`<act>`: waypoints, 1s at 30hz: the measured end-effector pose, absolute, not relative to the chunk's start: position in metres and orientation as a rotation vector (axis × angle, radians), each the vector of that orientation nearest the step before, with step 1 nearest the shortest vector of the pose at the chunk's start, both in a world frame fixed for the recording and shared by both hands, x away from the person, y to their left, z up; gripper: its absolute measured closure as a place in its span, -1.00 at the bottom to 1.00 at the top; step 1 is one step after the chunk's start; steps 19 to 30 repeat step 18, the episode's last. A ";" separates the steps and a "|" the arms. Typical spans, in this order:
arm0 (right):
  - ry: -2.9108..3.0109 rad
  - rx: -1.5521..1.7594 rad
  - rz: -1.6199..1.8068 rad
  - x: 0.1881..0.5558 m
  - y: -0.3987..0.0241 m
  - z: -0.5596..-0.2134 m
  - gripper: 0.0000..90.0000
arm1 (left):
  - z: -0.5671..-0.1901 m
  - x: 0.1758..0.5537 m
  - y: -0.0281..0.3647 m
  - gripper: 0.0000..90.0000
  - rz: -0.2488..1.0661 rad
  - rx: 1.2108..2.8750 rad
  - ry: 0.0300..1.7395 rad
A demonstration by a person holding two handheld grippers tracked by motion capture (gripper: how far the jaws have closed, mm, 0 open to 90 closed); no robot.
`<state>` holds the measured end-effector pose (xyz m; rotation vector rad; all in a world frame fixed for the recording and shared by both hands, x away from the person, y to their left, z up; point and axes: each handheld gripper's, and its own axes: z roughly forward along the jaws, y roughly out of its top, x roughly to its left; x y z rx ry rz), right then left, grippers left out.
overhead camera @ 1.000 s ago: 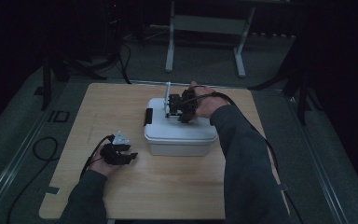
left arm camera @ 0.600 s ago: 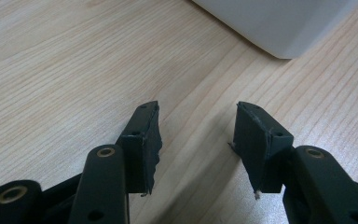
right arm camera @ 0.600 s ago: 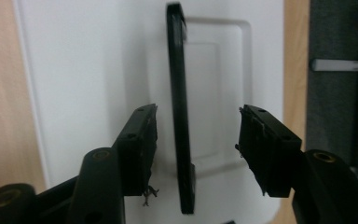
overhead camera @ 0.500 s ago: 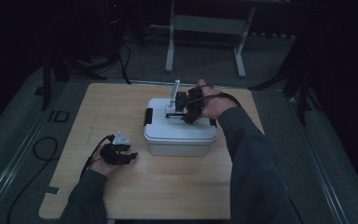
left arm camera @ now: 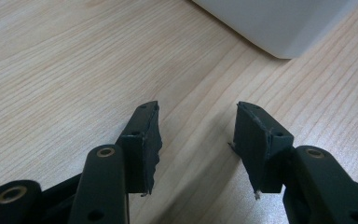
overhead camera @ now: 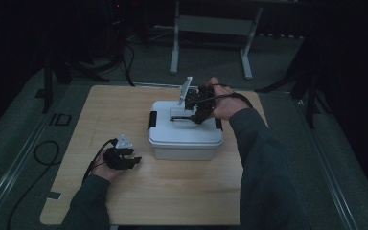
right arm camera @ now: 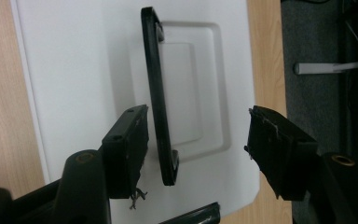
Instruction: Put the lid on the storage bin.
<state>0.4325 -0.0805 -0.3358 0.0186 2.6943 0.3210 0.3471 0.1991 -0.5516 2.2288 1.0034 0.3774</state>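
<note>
White plastic sits under my right gripper: a lidded storage box standing near the middle of the wooden table, slightly toward the right side. In the high view my right hand hovers over the far part of the lid, with the grey three-cornered plate of that gripper tilted up above it.

In the right gripper view I look down on the lid's black carrying handle, raised on edge above the shallow recess moulded into the lid. My jaws have just been opening and now stand wide. The handle's near end lies in the gap between them, just beside the left-hand pad, and I cannot tell for sure whether that pad brushes it; the other pad is well apart from it. Nothing is gripped.

A black latch shows on the box's left end in the high view, and another on the right end near my sleeve.

My left gripper rests low over the table to the left of the box, near its front corner but apart from it. In the left gripper view its jaws stand partly open with only bare wood grain between them, and a rounded bottom corner of the white box lies ahead at the upper right. Its cable loops back toward my left hand.
</note>
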 end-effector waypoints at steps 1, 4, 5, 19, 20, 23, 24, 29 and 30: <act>2.691 0.021 0.326 0.433 -0.081 -0.335 -0.15 | -0.552 0.347 0.199 0.12 0.377 2.228 1.004; 2.688 0.027 0.358 0.433 -0.084 -0.331 -0.07 | -0.552 0.347 0.199 0.12 0.377 2.228 1.003; 2.687 0.031 0.370 0.433 -0.084 -0.330 -0.06 | -0.552 0.347 0.199 0.12 0.377 2.228 1.004; 2.630 0.109 0.397 0.438 -0.089 -0.325 0.38 | -0.552 0.347 0.199 0.12 0.376 2.227 1.003; 2.630 0.109 0.397 0.438 -0.089 -0.325 0.38 | -0.552 0.347 0.199 0.12 0.376 2.227 1.003; 2.630 0.109 0.397 0.438 -0.089 -0.325 0.38 | -0.552 0.347 0.199 0.12 0.376 2.227 1.003; 2.630 0.109 0.397 0.438 -0.089 -0.325 0.38 | -0.552 0.347 0.199 0.12 0.376 2.227 1.003; 2.630 0.109 0.397 0.438 -0.089 -0.325 0.38 | -0.552 0.347 0.199 0.12 0.376 2.227 1.003; 2.630 0.109 0.397 0.438 -0.089 -0.325 0.38 | -0.552 0.347 0.199 0.12 0.376 2.227 1.003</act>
